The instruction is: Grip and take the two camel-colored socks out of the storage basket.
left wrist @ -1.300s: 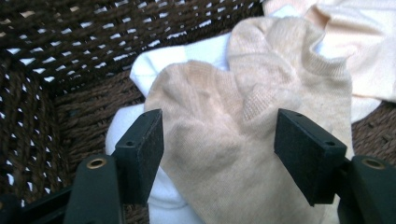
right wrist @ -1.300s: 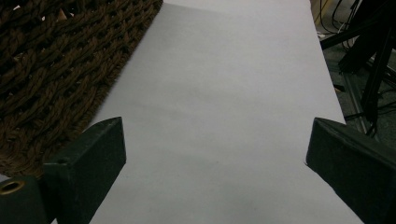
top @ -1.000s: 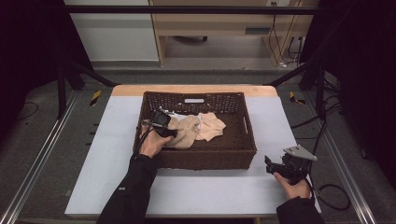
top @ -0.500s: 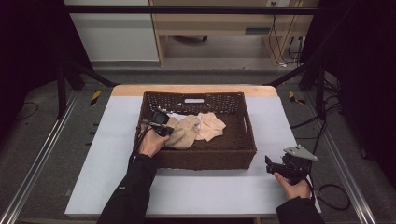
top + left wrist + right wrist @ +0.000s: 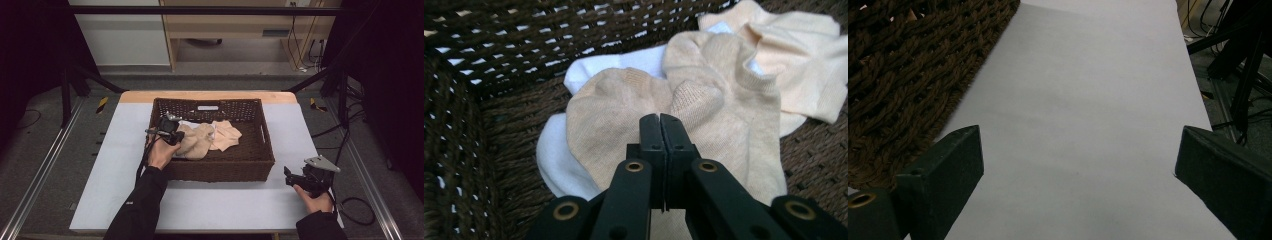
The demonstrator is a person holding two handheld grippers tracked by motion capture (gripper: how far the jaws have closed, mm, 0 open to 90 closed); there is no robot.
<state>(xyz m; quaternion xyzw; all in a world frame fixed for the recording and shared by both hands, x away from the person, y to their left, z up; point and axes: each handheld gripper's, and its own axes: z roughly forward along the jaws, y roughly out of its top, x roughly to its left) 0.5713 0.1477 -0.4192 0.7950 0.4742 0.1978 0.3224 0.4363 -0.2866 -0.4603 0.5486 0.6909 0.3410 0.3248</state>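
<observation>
Risk — my left gripper [image 5: 659,131], jaws pressed together on beige sock [image 5: 634,115], may drag white sock [image 5: 555,160] beneath along; right gripper [image 5: 1078,165] wide, idle.

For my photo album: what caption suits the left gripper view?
Closed black gripper poised over a peach sock lying on white socks in a brown wicker basket.
</observation>
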